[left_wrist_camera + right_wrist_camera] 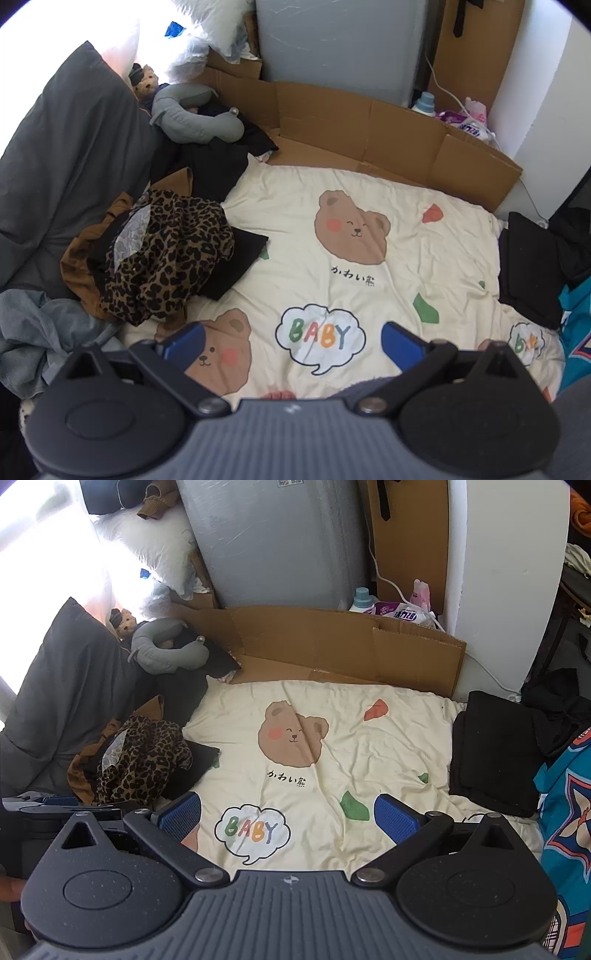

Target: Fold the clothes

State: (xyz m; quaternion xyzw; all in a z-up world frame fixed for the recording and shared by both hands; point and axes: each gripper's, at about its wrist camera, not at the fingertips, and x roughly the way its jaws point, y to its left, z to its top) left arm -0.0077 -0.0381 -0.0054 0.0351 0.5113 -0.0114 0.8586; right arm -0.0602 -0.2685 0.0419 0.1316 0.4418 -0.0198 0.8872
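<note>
Fingers first: your left gripper (pixel 293 341) has its blue pads (pixel 400 345) spread wide with nothing between them, hanging over the cream bear-print sheet (pixel 369 184) just short of the "BABY" speech bubble (pixel 319 338). Your right gripper (pixel 288 814) is spread just as wide and holds nothing either, its pads (pixel 393 818) framing the same bubble from a little farther right. In the right wrist view you can see part of your left gripper low at the left edge, just beside the clothes heap. Out from the left fingers, to their left, lies the unfolded pile: a leopard-print garment (pixel 166 254) crumpled on top of a brown one (pixel 79 266), with a black piece (pixel 240 258) poking out from under it onto the sheet, and a grey-blue garment (pixel 33 325) bunched at the near left corner. On the opposite side, at the right edge of the sheet, a folded black garment (pixel 495 753) lies flat, touching a teal patterned cloth (pixel 565 812) at its right edge. Beyond the pile, a dark grey pillow (pixel 70 162) leans along the left, with a grey neck pillow (pixel 195 114) and a small teddy bear (pixel 146 83) near its far end. Flattened cardboard (pixel 369 133) stands along the far edge of the bed, with a grey panel (pixel 340 48) behind it.
</note>
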